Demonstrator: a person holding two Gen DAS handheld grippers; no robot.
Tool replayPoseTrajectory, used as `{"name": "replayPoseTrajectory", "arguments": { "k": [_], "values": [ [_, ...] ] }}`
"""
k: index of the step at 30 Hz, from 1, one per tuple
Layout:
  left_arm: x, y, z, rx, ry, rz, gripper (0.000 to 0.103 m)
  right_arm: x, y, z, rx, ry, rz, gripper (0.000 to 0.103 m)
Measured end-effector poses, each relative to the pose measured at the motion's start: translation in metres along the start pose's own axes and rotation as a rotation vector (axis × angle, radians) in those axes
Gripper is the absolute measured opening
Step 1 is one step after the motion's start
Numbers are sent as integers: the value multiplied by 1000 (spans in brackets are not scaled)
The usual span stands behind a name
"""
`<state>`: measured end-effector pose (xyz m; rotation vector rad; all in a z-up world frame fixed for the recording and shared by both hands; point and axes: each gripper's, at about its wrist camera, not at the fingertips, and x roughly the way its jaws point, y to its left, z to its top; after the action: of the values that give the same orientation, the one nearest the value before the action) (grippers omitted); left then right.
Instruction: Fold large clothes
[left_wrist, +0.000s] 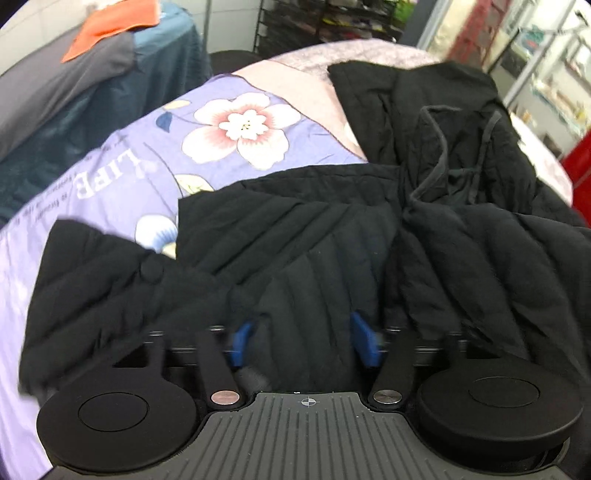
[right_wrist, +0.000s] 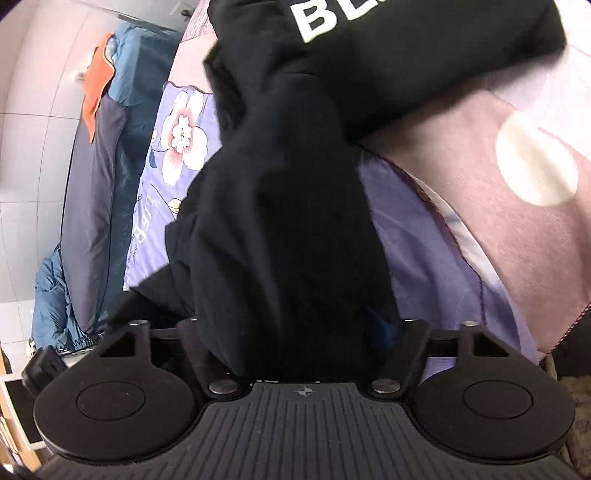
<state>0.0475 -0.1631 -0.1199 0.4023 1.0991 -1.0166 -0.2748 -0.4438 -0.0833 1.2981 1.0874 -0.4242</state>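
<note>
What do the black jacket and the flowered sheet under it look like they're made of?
Black jacket: probably matte woven shell, padded; stitched quilt lines show, no shine. Flowered sheet: looks like smooth printed cotton or polyester; flat flower print, soft creases.

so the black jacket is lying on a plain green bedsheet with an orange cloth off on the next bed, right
Not quite. The sheet under the black jacket is purple with large pink-and-white flowers and printed lettering, not plain green, as the left wrist view shows. The orange cloth does lie on the neighbouring bed.
</note>
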Motion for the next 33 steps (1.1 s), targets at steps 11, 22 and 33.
{"name": "replayPoseTrajectory", "arguments": {
  "k": [11,22,33],
  "values": [
    [-79,-27,-21,59,-258,38,54,-35,18,-29,-173,-128,-7,12],
    [-270,58,-19,-178,-655,218,52,-119,80,-28,-352,-347,411,9],
    [-431,48,-101,-239,-990,374,52,-222,153,-40,-680,-385,873,9]
  ]
}}
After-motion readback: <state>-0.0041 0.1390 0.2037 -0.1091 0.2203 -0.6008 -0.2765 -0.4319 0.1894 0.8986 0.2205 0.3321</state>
